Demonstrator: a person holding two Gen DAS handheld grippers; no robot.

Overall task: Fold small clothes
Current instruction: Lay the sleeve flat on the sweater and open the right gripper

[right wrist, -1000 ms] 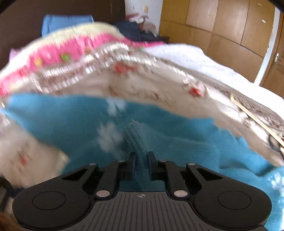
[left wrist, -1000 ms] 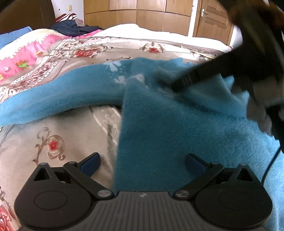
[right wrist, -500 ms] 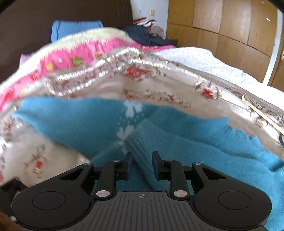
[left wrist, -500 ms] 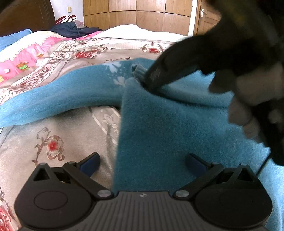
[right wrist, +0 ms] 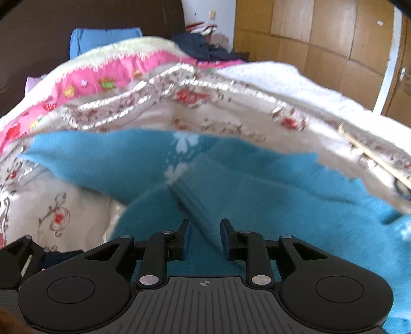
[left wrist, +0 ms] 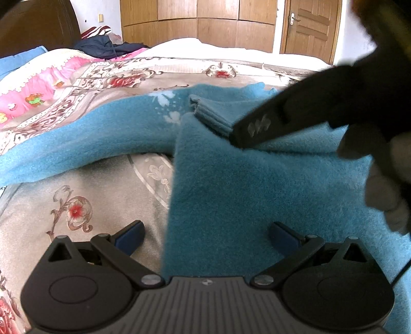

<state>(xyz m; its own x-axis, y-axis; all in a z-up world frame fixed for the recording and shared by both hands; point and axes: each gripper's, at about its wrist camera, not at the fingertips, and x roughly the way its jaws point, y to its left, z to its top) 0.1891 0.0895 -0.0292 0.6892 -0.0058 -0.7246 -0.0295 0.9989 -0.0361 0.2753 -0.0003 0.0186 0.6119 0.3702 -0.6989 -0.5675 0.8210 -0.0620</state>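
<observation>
A fuzzy blue sweater [left wrist: 257, 185] lies on the floral bedspread [left wrist: 77, 195]. One sleeve is folded across the body, its ribbed cuff [left wrist: 213, 113] near the white snowflake pattern. The other sleeve [left wrist: 77, 144] stretches to the left. My left gripper [left wrist: 205, 236] is open wide, low over the sweater's left edge. My right gripper [right wrist: 204, 239] is open, its jaws apart on either side of the ribbed cuff [right wrist: 195, 190], which lies loose on the sweater [right wrist: 308, 205]. The right gripper also shows in the left wrist view [left wrist: 254, 131], its tip resting by the cuff.
A pink quilt [left wrist: 33, 84] and dark clothes [left wrist: 102, 46] lie at the head of the bed. A white blanket [left wrist: 205, 48] covers the far side. A wooden wardrobe [left wrist: 197, 20] and door [left wrist: 310, 28] stand behind.
My right gripper carried the sleeve cuff across the sweater body, then opened and let it go. The cuff now lies on the sweater. My left gripper stayed still and open.
</observation>
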